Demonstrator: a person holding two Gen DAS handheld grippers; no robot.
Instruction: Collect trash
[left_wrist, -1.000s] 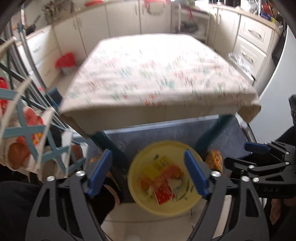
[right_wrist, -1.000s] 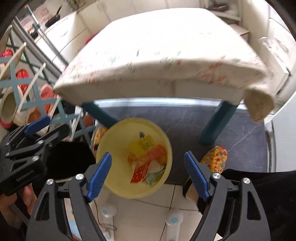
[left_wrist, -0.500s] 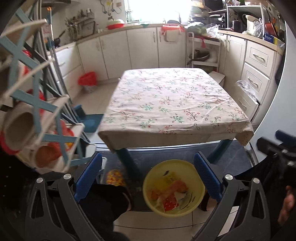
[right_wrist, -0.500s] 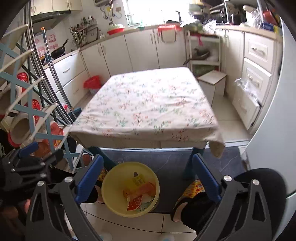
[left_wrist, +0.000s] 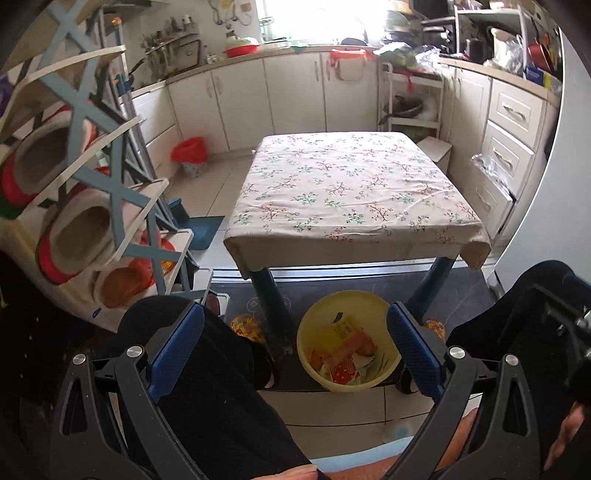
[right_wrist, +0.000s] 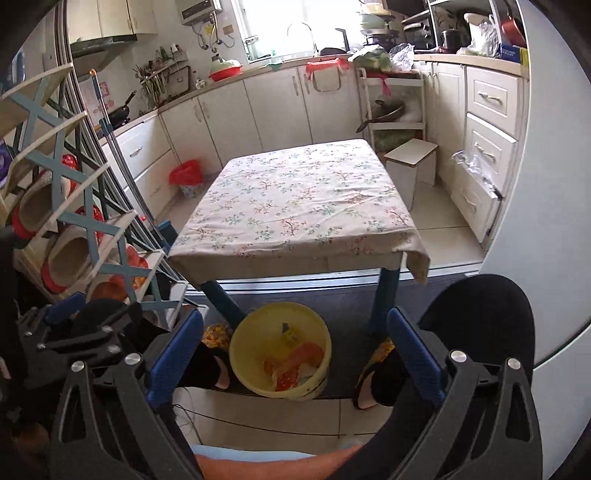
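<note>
A yellow bucket (left_wrist: 388, 363) stands on the dark floor mat below the near edge of the table, with a pile of orange, red and yellow wrappers (left_wrist: 345, 356) inside. My left gripper (left_wrist: 294, 321) hangs high above and behind it, open, with nothing between its blue pads. The right wrist view shows the same bucket (right_wrist: 319, 386) and wrappers (right_wrist: 295, 360). My right gripper (right_wrist: 295, 319) is also open and empty, well above the bucket. The floral tablecloth (left_wrist: 351, 192) shows no loose items.
The person's black-trousered legs (left_wrist: 207, 373) and patterned slippers (right_wrist: 384, 349) flank the bucket. A blue-and-white rack of baskets (left_wrist: 92, 206) crowds the left. A red-bagged bin (left_wrist: 190, 151), a white stool (right_wrist: 410, 158) and cabinets ring the table (right_wrist: 295, 206).
Both grippers have risen and drawn back from just above the bucket, so the whole table now shows. Their jaws have spread a little wider. The wrappers lie in the bucket throughout.
</note>
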